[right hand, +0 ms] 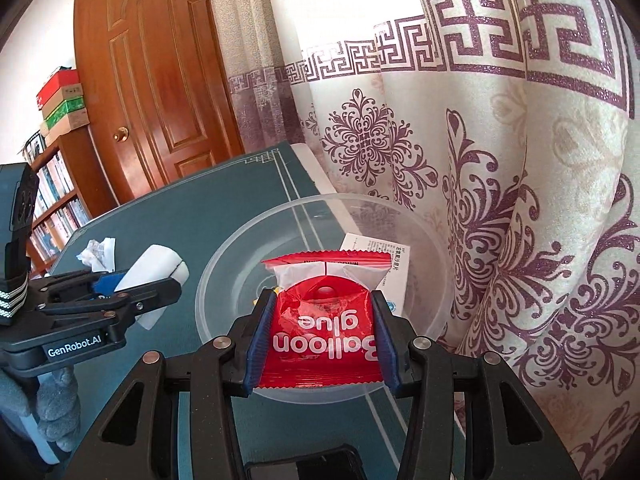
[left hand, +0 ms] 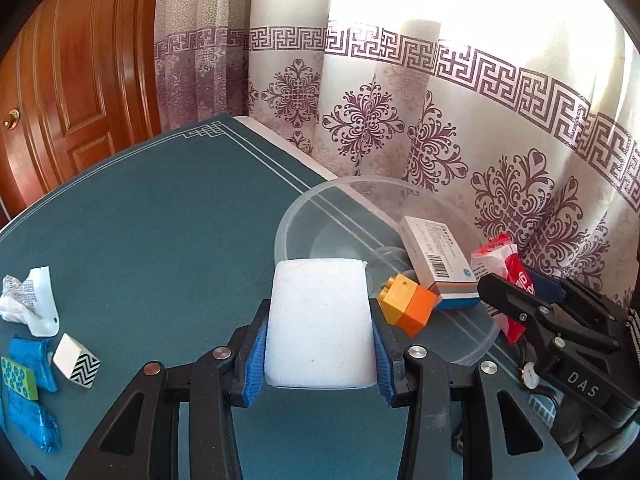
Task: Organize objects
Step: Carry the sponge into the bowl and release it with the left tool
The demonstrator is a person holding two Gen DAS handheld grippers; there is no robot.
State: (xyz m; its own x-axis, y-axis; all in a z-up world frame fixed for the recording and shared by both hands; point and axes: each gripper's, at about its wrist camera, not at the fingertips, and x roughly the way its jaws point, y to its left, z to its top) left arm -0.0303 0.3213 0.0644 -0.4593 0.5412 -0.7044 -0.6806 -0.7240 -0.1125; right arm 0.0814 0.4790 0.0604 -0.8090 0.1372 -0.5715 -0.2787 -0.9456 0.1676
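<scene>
My left gripper (left hand: 319,344) is shut on a white sponge block (left hand: 319,320), held just short of the near rim of a clear plastic bowl (left hand: 304,208). In the bowl lie a white medicine box (left hand: 438,256) and a yellow-and-orange toy brick (left hand: 408,304). My right gripper (right hand: 320,336) is shut on a red "Balloon glue" packet (right hand: 320,320) above the same bowl (right hand: 224,264), with the medicine box (right hand: 380,252) showing behind the packet. The right gripper (left hand: 532,312) with its red packet (left hand: 500,264) appears at the right of the left wrist view. The left gripper (right hand: 132,296) with the sponge (right hand: 156,268) appears at the left of the right wrist view.
On the teal table mat (left hand: 160,220) at the left lie a crumpled white wrapper (left hand: 28,300), a zigzag-patterned block (left hand: 78,362), a green patterned block (left hand: 18,378) and blue packets (left hand: 32,424). A patterned curtain (left hand: 440,120) hangs close behind the bowl. A wooden door (left hand: 72,80) stands far left.
</scene>
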